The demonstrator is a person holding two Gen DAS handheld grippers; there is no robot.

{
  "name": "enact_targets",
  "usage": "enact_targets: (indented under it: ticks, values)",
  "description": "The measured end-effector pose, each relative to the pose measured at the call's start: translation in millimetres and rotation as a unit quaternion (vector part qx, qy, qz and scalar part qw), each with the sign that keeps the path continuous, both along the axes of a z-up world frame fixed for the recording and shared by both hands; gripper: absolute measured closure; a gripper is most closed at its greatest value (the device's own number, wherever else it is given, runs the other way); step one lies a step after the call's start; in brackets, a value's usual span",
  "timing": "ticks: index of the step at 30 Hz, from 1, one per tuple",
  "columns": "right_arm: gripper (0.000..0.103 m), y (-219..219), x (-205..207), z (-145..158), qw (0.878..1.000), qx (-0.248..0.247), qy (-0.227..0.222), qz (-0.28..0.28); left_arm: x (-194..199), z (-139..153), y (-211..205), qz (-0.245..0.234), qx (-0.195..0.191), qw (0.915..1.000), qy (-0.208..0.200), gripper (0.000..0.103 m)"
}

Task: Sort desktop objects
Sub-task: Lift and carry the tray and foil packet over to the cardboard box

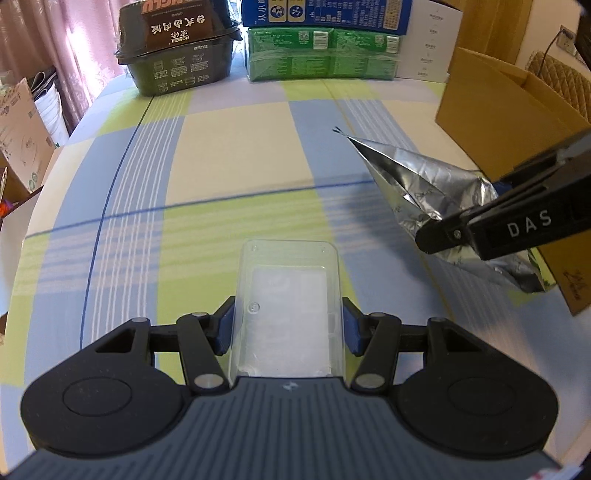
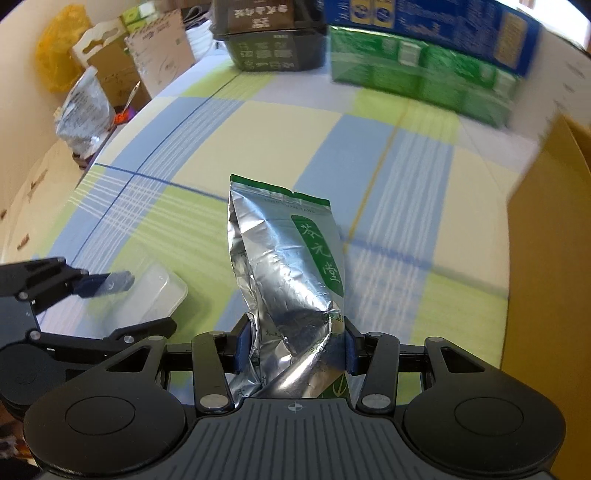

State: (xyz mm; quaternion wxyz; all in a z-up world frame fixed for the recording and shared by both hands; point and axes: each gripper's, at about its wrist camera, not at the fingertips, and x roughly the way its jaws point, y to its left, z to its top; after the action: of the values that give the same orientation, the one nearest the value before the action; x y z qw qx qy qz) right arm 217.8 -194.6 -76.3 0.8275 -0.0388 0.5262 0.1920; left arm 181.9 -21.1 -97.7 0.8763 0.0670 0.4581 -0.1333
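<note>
A clear plastic box [image 1: 288, 306] sits between the blue pads of my left gripper [image 1: 288, 328], which is shut on its sides above the checked tablecloth. The right wrist view shows the same clear box [image 2: 155, 295] at lower left, held by the left gripper [image 2: 122, 306]. A silver foil tea bag [image 2: 288, 273] with a green label stands up between the pads of my right gripper [image 2: 295, 347], which is shut on its crumpled lower end. In the left wrist view the foil bag [image 1: 424, 184] hangs at the right, clamped by the right gripper [image 1: 443, 225].
A brown cardboard box [image 1: 509, 122] stands open at the right edge of the table [image 1: 240, 147]. At the back are a dark green food tub [image 1: 181, 62], a green pack [image 1: 321, 55] and a blue carton [image 1: 325, 14] stacked. Cardboard boxes [image 2: 122, 70] and a foil bag [image 2: 85, 110] lie beyond the left edge.
</note>
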Motion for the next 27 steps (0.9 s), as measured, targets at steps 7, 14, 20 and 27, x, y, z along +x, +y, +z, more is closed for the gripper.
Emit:
enact_targets:
  ticks: [7, 14, 20, 27]
  values:
    - [0.059, -18, -52, 14, 0.999, 0.027, -0.008, -0.035, -47, 11, -17, -0.013, -0.005, 0.9999, -0.002, 0.052]
    - [0.059, -31, -97, 36, 0.996, 0.056, -0.032, -0.063, -81, 31, -22, 0.002, -0.024, 0.9997, -0.007, 0.052]
    - [0.059, -35, -130, 55, 0.994, 0.067, -0.047, -0.068, -110, 54, -29, 0.002, -0.033, 0.9993, -0.017, 0.052]
    - [0.059, -50, -170, 70, 0.992, 0.077, -0.06, -0.085, -143, 75, -40, -0.001, -0.038, 0.9987, -0.032, 0.052]
